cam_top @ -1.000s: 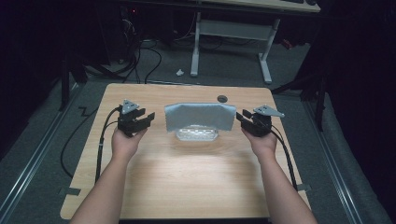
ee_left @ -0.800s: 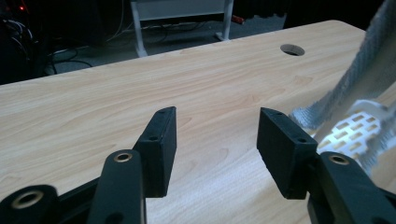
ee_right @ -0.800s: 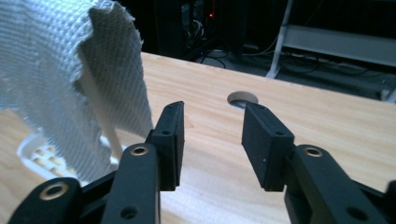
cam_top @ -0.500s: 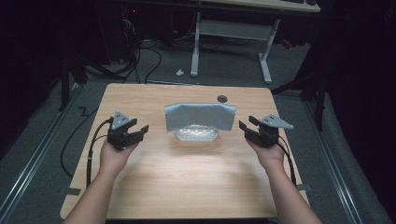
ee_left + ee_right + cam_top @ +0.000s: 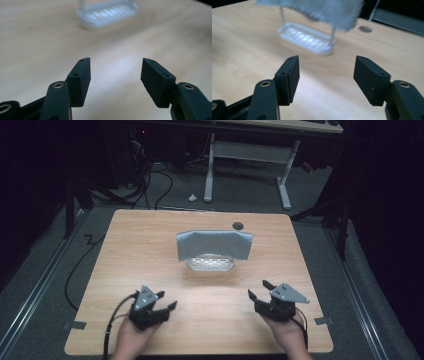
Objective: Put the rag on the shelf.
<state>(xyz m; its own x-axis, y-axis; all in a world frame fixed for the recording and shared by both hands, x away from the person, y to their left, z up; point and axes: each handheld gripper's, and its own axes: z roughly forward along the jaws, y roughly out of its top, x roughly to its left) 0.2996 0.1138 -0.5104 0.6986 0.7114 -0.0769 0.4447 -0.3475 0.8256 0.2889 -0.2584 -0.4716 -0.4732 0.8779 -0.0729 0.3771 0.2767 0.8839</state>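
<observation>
- grey ribbed cloth [image 5: 214,245] hung over a small clear rack [image 5: 210,264] at the middle of the wooden table [image 5: 150,235], well apart from both tongs.
- risk, as i judged it: the rack looked light, so a tug on the cloth could tip or drag it.
- left gripper [image 5: 156,303] and right gripper [image 5: 260,291] sat near the table's near edge, jaws spread, grasping nothing.
- count: 1 cloth, 1 rack, 2 grippers, 1 dark round hole [image 5: 238,225] in the tabletop.

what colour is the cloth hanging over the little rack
Grey with fine stripes, the cloth shows best in the right gripper view.
</observation>
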